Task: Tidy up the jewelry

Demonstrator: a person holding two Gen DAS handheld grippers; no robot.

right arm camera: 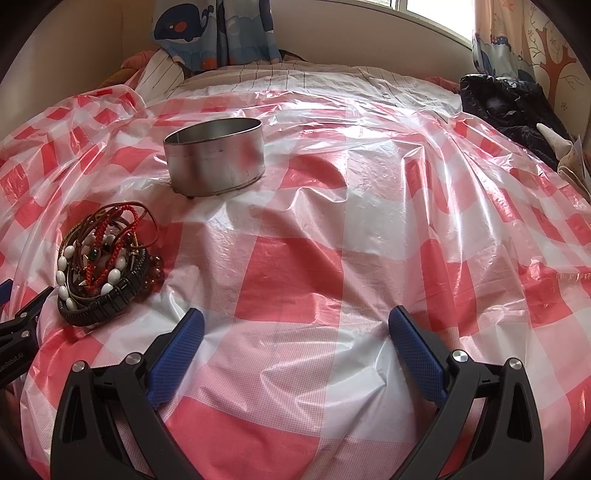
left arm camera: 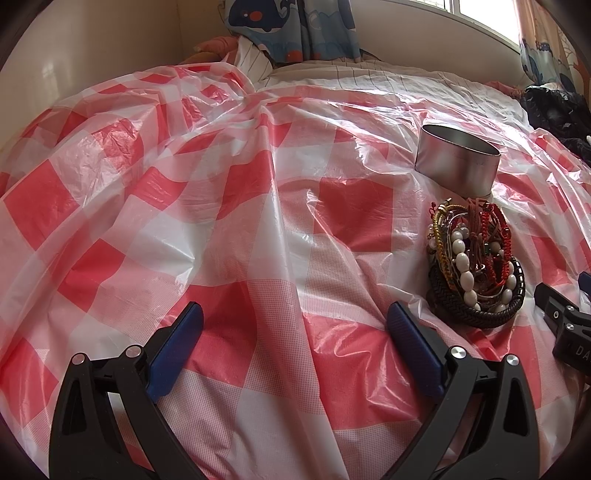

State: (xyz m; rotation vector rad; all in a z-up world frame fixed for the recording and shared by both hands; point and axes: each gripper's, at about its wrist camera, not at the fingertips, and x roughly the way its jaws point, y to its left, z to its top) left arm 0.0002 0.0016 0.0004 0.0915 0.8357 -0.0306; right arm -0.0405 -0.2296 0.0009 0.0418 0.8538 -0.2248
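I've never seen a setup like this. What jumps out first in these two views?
A tangled heap of bracelets lies on the red-and-white checked plastic sheet. Just beyond it stands an open round metal tin. In the foreground, the left gripper and right gripper gape open, holding nothing.

Bed (right arm camera: 332,79) under checked plastic sheet (right arm camera: 295,266) — whale curtain (right arm camera: 207,29), bright window (right arm camera: 436,11) behind.

Red-and-white checked plastic sheet (right arm camera: 295,266), silver tin (right arm camera: 216,160), blue whale-print curtain (right arm camera: 214,33), white-beaded bracelet (left arm camera: 466,266)
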